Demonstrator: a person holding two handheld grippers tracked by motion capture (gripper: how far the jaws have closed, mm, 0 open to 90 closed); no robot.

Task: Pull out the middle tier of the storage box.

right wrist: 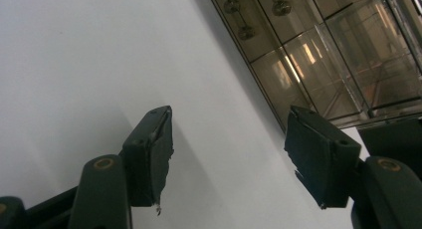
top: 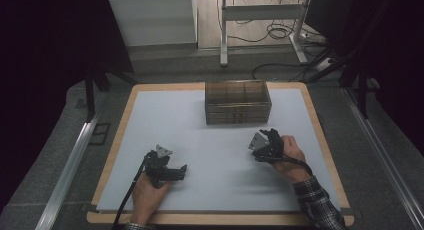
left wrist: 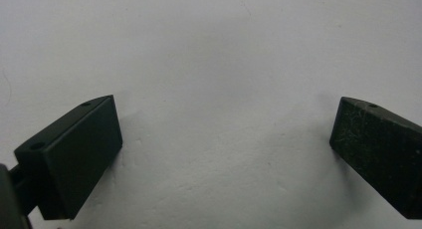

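High view: the smoky drawer box (top: 238,101) sits mid-surface (top: 200,145), long axis crosswise, just ahead-left of the right hand-held gripper (top: 267,139), jaws apart, empty; left hand-held gripper (top: 176,172), wide open, lies farther.

My right gripper's view cuts off the clear drawer box (right wrist: 318,55) at the top and right edges.

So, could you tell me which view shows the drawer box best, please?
The high view: the whole box sits at the mat's far side, its top compartments visible. The right gripper view shows just part of its front with knobs, beyond the open right gripper. The left gripper view faces bare mat.
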